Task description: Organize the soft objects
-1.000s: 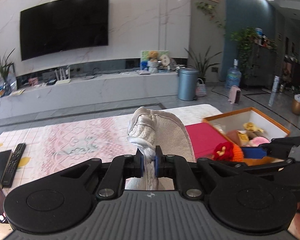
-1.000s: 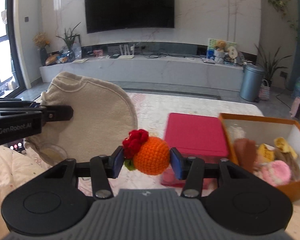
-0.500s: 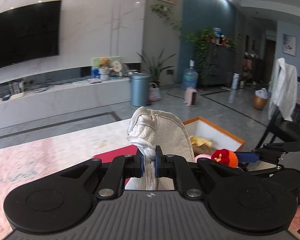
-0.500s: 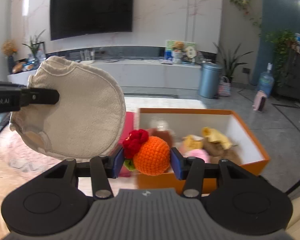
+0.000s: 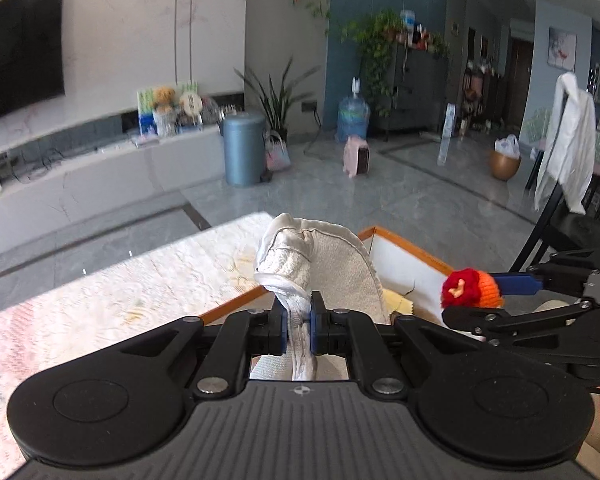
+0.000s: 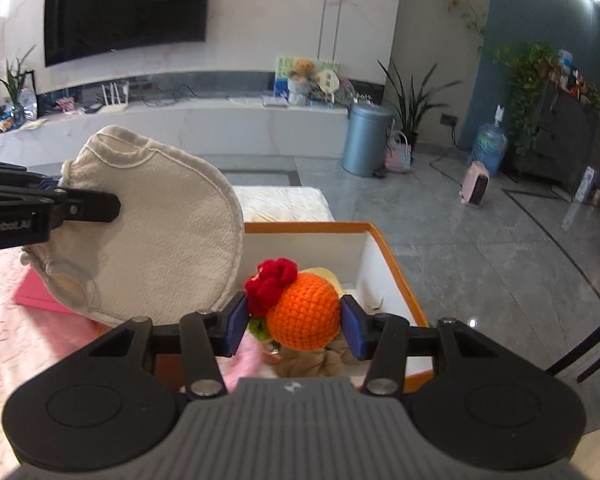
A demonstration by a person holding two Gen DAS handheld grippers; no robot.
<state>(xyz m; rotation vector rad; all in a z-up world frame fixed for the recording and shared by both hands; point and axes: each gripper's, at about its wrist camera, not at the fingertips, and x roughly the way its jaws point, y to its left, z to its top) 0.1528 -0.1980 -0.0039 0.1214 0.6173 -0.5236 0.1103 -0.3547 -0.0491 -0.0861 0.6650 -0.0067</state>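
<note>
1. Two soft things are held at once, one in each gripper, both raised over the orange-rimmed box; my judgement is that each is carried there to be dropped in with the soft toys already inside.

2. At the left of the right wrist view, the left gripper is clamped tight on the gathered edge of a cream cloth pouch. Pinching that bunched seam lets the rest hang as a flat disc, free of the bench. The pouch fills the left half of that frame, overlapping the box's left wall, with a pink flat item just below it.

3. At centre, the right gripper is closed on a crocheted orange ball topped by a red knitted flower. The ball sits squarely between the blue pads, gripped across its widest part, which probably keeps the round yarn from slipping.

4. Below the ball, lower centre, lie a pink plush and a tan one, so the release point looks close.
</note>
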